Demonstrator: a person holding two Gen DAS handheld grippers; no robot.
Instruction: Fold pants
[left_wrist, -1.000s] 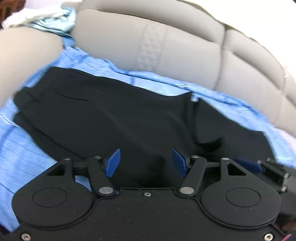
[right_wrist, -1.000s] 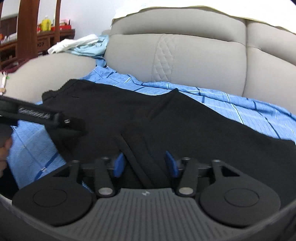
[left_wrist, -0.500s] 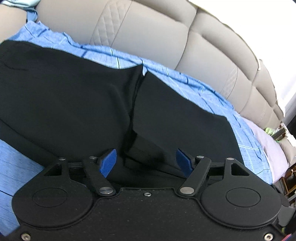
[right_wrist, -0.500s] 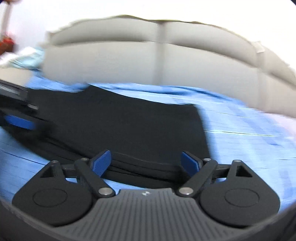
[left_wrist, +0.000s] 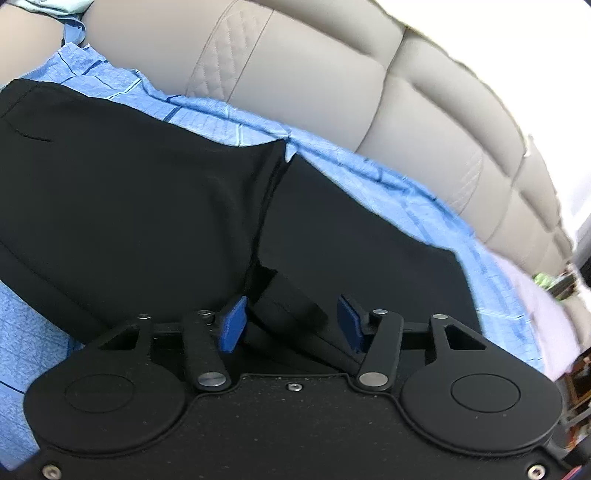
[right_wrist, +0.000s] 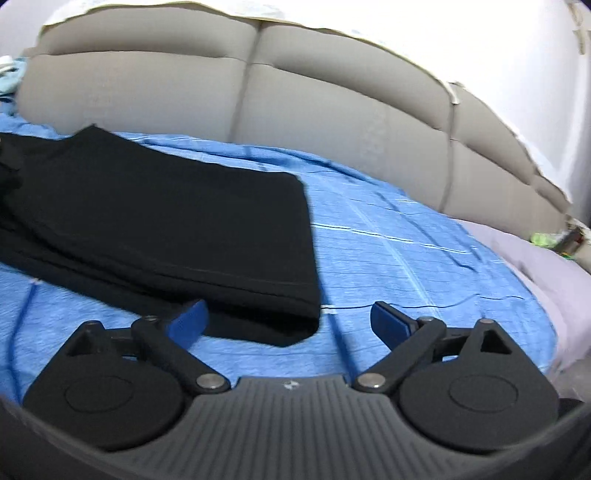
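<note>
- The black pants (right_wrist: 166, 221) lie flat across a blue sheet (right_wrist: 406, 258) on a sofa seat, filling its left and middle part.
- To the right of the pants' hem, the sheet lies bare and open up to a lilac cloth (right_wrist: 535, 258) at the far right.
- The grey sofa backrest (right_wrist: 332, 110) rises as a wall just behind sheet and pants, closing off the rear.
- In the left wrist view, a raised fold of pants (left_wrist: 288, 306) sits between the closing jaws of the left gripper (left_wrist: 291, 325).
- The right gripper (right_wrist: 288, 317), its jaws opening, hangs over the hem corner and bare sheet.
</note>
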